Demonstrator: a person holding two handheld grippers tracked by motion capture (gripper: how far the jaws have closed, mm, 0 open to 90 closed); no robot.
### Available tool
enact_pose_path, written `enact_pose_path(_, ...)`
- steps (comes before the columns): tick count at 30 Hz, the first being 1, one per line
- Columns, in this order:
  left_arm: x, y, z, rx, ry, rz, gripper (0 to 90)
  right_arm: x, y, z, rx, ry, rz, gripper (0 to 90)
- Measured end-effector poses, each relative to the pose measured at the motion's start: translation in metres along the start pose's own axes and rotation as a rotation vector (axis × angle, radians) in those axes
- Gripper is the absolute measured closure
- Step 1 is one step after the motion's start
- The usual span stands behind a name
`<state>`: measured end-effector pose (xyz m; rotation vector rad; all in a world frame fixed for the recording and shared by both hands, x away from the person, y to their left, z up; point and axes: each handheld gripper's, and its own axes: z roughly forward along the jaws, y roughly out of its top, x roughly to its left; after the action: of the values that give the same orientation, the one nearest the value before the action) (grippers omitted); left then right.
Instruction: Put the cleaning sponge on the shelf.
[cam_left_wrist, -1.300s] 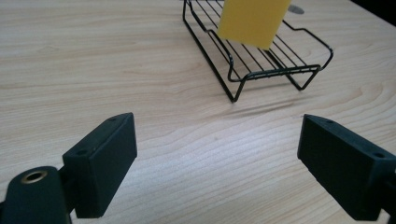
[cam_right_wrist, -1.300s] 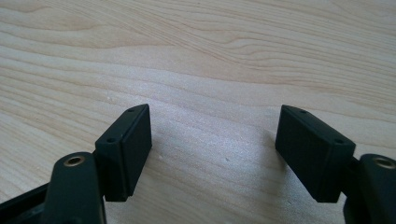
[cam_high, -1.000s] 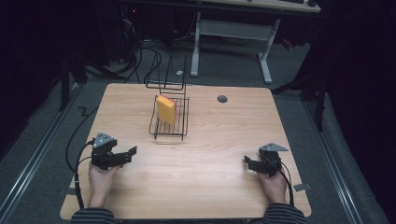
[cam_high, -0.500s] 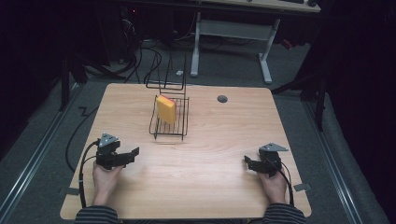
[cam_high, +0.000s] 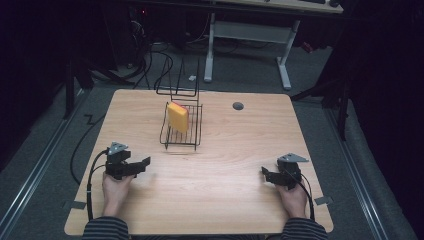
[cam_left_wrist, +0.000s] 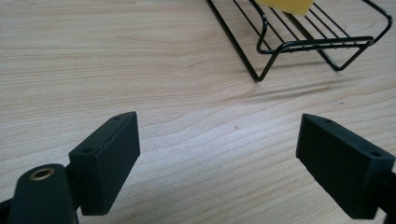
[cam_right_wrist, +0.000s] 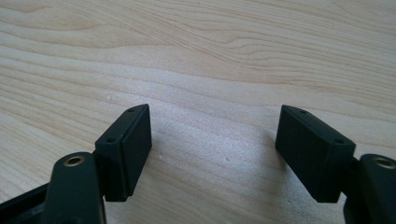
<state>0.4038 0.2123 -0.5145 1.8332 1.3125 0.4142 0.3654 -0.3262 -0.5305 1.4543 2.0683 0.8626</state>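
A yellow sponge (cam_high: 178, 116) stands on edge, leaning slightly, inside a black wire rack (cam_high: 181, 136) set on the wooden surface (cam_high: 230, 165), a little left of centre and toward the far side. The rack's wire back rises at its far end; its base rods rest directly on the wood. In the left gripper view the rack's near corner (cam_left_wrist: 299, 46) appears at upper right, with the lower edge of the sponge (cam_left_wrist: 285, 5) just above the rods.

The left tongs (cam_high: 139, 165), held in the person's left hand (cam_high: 116, 187), lie near the left front of the surface, aimed toward the middle, apart from the rack. Their jaws stand moderately wide with bare wood between them; nothing is gripped, as the left gripper view (cam_left_wrist: 219, 158) confirms.

The right tongs (cam_high: 266, 175), held in the right hand (cam_high: 293, 197), sit near the right front edge, well apart from the rack, aimed leftward. Their jaws are likewise spread, with bare wood between them (cam_right_wrist: 214, 149).

A small dark round grommet (cam_high: 238, 106) is set in the surface right of the rack. A cable (cam_high: 90, 175) trails from the left tongs.
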Motion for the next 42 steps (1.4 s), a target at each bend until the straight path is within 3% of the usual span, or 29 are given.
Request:
enact_pose_path(6, -0.001, -0.001, 0.006, 0.013, 0.017, 0.013, 14.2, 0.000, 0.000, 0.000, 0.000, 0.000, 0.000, 27.2)
enact_pose_path(11, -0.004, -0.001, 0.011, 0.027, 0.046, 0.053, 14.2, 0.000, 0.000, 0.000, 0.000, 0.000, 0.000, 27.2)
enact_pose_path(19, -0.003, -0.002, 0.016, 0.034, 0.069, 0.061, 14.2, 0.000, 0.000, 0.000, 0.000, 0.000, 0.000, 27.2)
enact_pose_path(28, -0.006, -0.003, 0.023, 0.056, 0.108, 0.103, 14.3, 0.000, 0.000, 0.000, 0.000, 0.000, -0.001, 27.2)
enact_pose_path(42, -0.003, -0.005, 0.030, 0.082, 0.112, 0.088, 14.4, 0.000, 0.000, 0.000, 0.000, 0.000, 0.000, 27.2)
